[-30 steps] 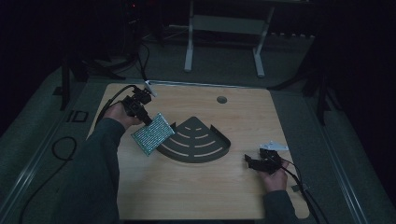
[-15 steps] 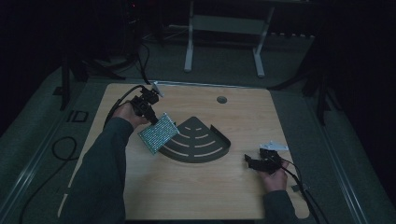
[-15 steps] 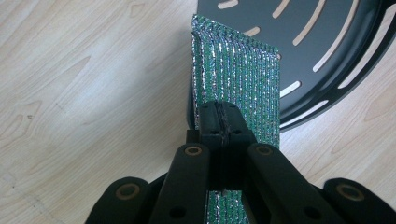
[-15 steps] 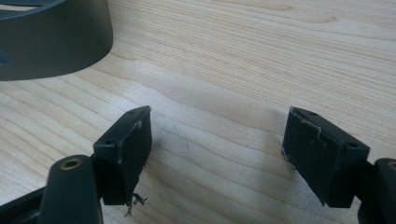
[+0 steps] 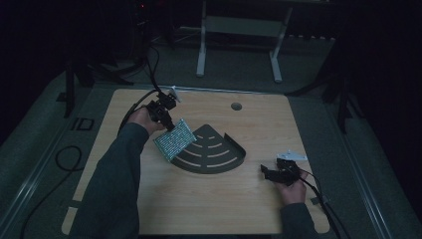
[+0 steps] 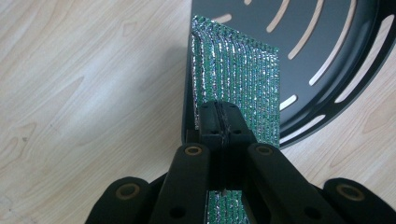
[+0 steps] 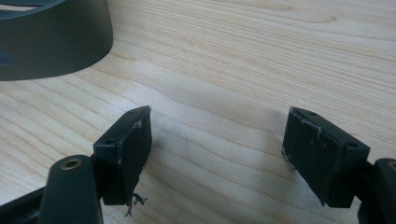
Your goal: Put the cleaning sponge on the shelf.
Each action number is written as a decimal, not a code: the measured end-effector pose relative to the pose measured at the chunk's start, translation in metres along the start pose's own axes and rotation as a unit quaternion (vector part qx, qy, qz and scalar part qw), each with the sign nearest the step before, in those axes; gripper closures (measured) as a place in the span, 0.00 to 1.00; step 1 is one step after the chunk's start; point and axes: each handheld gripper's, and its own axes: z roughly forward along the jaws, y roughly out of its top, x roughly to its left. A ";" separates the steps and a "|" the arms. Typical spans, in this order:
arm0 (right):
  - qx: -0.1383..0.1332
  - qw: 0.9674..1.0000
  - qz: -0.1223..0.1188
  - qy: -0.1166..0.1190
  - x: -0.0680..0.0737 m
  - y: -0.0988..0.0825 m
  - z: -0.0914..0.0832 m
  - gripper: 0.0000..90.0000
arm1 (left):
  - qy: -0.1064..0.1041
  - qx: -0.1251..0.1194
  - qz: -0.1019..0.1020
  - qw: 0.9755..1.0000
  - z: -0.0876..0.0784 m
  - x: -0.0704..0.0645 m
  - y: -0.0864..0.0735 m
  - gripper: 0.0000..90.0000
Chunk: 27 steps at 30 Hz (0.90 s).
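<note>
While your left gripper [image 5: 167, 121] is clamping shiny green-and-silver woven pad [image 5: 174, 139] by its near edge, pad is hanging tilted, lower corner overlapping straight edge of dark fan-shaped slotted metal tray [image 5: 226, 162] on pale wooden table [image 5: 214, 209]. Your right gripper [image 5: 271, 174] is resting near tray's right side, jaws apart, holding nothing. Judging next move: keep grip firm, carry pad fully over tray, lower flat inside curved rim before releasing.

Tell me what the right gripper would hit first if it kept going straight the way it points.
Likely the curved wall of the dark slotted tray. The open right gripper has bare wooden table just ahead, though depth is hard to judge.
</note>
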 end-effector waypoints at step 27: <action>0.000 1.000 0.000 0.000 0.000 0.000 0.000 0.26 | 0.002 -0.008 0.005 1.000 0.020 -0.003 0.019 1.00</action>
